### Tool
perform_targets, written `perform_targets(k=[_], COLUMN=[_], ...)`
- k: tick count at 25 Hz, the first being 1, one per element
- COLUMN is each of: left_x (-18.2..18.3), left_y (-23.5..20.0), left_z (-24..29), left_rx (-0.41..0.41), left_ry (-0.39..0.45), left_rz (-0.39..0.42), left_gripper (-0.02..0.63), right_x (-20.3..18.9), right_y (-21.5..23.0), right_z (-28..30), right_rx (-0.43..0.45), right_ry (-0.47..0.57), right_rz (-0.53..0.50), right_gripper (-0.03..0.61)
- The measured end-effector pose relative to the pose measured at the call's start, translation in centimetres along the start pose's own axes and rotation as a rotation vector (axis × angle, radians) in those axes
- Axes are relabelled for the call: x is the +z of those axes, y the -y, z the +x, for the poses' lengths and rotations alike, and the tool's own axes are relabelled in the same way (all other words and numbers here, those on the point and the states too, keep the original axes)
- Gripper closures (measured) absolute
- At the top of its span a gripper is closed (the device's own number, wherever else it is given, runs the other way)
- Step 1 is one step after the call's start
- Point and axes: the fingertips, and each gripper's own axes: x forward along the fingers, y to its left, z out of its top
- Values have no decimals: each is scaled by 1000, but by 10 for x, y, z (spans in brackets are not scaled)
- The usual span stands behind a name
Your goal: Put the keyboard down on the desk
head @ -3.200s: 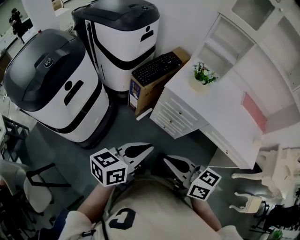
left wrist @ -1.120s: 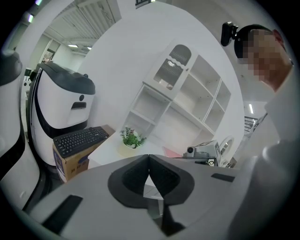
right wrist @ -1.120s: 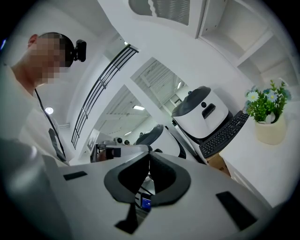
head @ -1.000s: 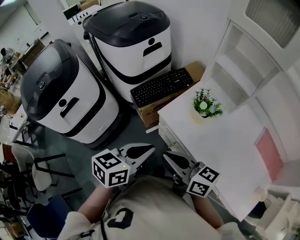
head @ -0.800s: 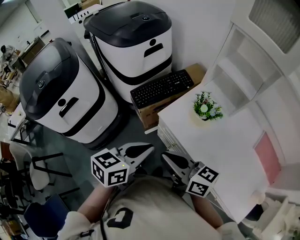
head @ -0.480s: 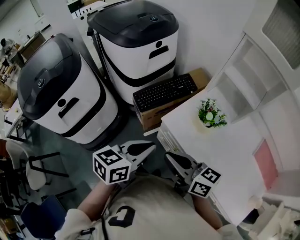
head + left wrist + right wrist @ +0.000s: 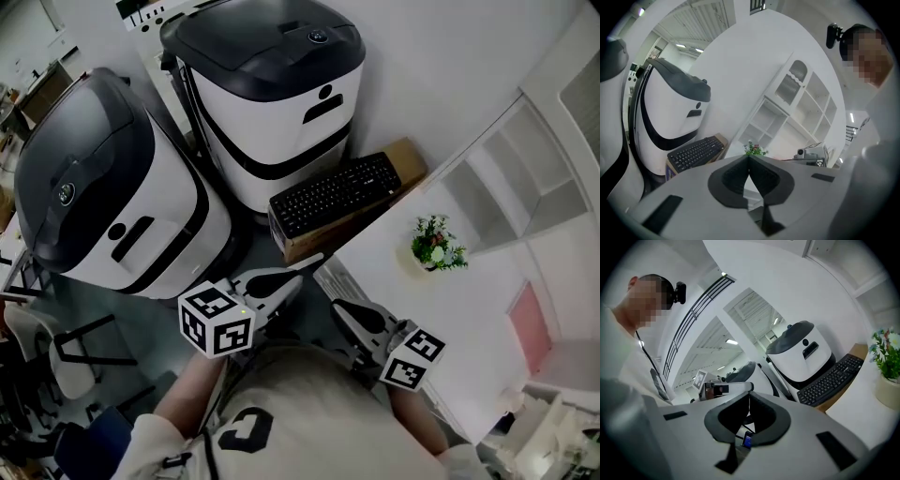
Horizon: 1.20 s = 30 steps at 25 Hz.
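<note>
black keyboard (image 7: 336, 195) lies flat on a cardboard box (image 7: 302, 240) against the left edge of the white desk (image 7: 459, 309), not on it. the left gripper (image 7: 289, 280) and right gripper (image 7: 343, 313) hang clenched and empty, well apart from it. a good lift would likely grip both short ends, staying level and clear of the plant (image 7: 437, 244).

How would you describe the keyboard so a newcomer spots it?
Start at the white-and-black machine against the wall; a cardboard box stands between it and the white desk. The keyboard lies flat on that box, the only black, key-covered slab there.
</note>
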Motion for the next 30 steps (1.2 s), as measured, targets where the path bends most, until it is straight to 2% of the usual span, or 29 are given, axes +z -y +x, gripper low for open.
perform_targets(k=[13, 21, 30], left_x=[27, 34, 22], left_y=[-91, -130, -166], left_z=[-31, -38, -21], left_rx=[1, -27, 29], left_ry=[33, 17, -23], left_rz=[-68, -94, -114], left_gripper=[600, 600, 600], right_x=[11, 18, 21], right_y=[1, -4, -3], right_z=[82, 121, 143], right_rx=[-54, -71, -47], right_ry=[-80, -113, -161], right_rz=[-3, -24, -21], right_gripper=[554, 554, 554])
